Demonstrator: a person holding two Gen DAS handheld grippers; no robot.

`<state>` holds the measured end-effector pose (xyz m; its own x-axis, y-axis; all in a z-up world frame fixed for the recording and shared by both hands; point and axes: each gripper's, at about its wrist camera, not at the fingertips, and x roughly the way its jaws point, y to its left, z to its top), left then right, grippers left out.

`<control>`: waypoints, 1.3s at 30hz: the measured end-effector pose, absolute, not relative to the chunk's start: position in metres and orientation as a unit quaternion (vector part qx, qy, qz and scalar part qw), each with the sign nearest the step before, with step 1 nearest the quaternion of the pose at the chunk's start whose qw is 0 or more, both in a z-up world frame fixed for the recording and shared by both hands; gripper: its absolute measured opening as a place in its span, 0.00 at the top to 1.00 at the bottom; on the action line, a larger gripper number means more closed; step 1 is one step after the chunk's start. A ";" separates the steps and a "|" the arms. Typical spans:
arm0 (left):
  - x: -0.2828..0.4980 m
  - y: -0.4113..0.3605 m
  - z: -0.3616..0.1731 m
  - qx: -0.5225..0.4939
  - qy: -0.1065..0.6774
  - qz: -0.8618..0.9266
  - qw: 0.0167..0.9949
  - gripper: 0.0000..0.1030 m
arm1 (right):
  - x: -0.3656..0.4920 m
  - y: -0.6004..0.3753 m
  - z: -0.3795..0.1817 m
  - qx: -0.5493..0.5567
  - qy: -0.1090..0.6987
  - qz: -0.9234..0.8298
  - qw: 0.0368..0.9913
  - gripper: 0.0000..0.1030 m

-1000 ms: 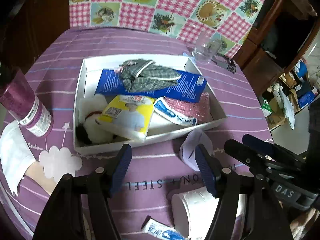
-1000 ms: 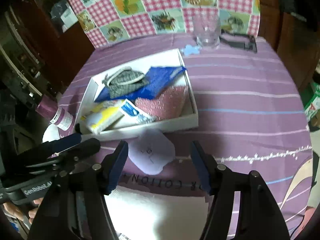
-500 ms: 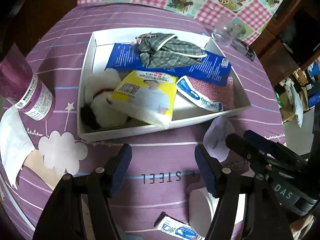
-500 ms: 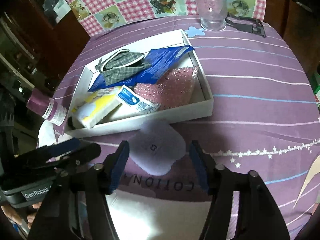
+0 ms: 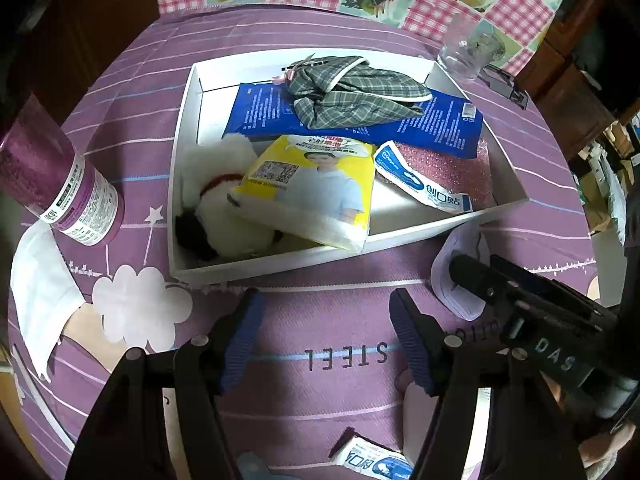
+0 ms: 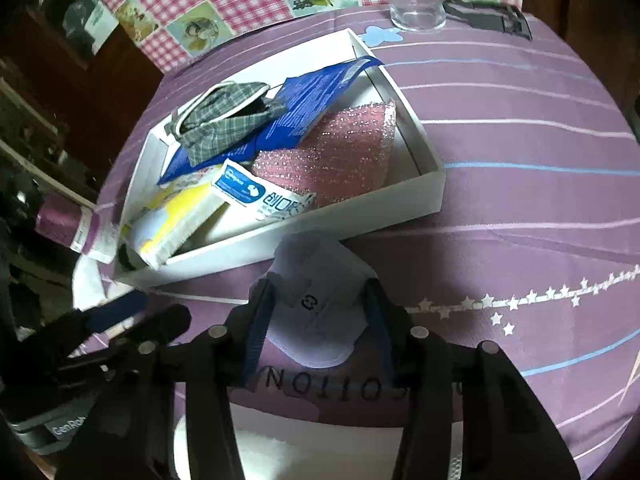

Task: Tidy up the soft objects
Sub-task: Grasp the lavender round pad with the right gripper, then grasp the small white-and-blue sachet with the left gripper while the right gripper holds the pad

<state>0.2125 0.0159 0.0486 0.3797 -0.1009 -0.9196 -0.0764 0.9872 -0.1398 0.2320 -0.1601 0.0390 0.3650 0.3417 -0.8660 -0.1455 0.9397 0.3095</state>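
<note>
Fingers (image 6: 258,320) of the right gripper (image 6: 316,312) stand apart on either side of a pale lilac cloth pad (image 6: 316,304), which lies flat on the purple tablecloth (image 6: 520,208); the pad sits between them, its near edge just inside the tips, and whether the pads already touch it cannot be told. It looks roughly as broad as long, so no long axis governs the grasp; what matters is that it lies straight ahead of this gripper, with its far corner reaching the near wall of the white box (image 6: 400,208). Closing here would likely pinch it. Beside it, the left gripper (image 5: 324,332) hovers with fingers spread wide and nothing between them, over bare cloth; from there the pad (image 5: 452,276) lies off to its right, so the right hand is plainly the nearer. Farther on, the box already holds a yellow tissue pack (image 5: 312,192), a white plush toy (image 5: 224,200), a pink sponge (image 6: 344,160), a blue packet (image 5: 360,120) and a plaid cloth (image 5: 352,96).
</note>
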 end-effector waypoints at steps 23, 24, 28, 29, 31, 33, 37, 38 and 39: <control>0.135 0.030 0.083 -0.102 0.423 -0.005 0.901 0.36 | 0.178 -0.180 0.125 0.084 0.428 0.224 0.871 0.83; 0.127 0.031 0.084 -0.104 0.416 -0.008 0.904 0.36 | 0.171 -0.180 0.128 0.082 0.424 0.228 0.873 0.82; 0.090 0.028 0.081 -0.098 0.387 -0.032 0.916 0.36 | 0.133 -0.183 0.134 0.036 0.364 0.240 0.899 0.81; 0.084 0.026 0.079 -0.095 0.383 -0.038 0.918 0.36 | 0.125 -0.186 0.133 0.035 0.361 0.240 0.901 0.81; 0.072 0.020 0.074 -0.087 0.377 -0.049 0.921 0.36 | 0.113 -0.199 0.127 0.051 0.361 0.237 0.900 0.81; 0.060 0.012 0.067 -0.069 0.369 -0.056 0.925 0.36 | 0.101 -0.210 0.119 0.059 0.361 0.229 0.902 0.81; 0.040 -0.002 0.055 -0.042 0.355 -0.067 0.931 0.36 | 0.077 -0.232 0.098 0.077 0.353 0.217 0.907 0.80; 0.035 -0.004 0.052 -0.039 0.355 -0.074 0.931 0.36 | 0.072 -0.237 0.094 0.086 0.349 0.217 0.908 0.80; 0.031 -0.008 0.049 -0.036 0.354 -0.082 0.931 0.36 | 0.067 -0.243 0.088 0.101 0.345 0.219 0.907 0.80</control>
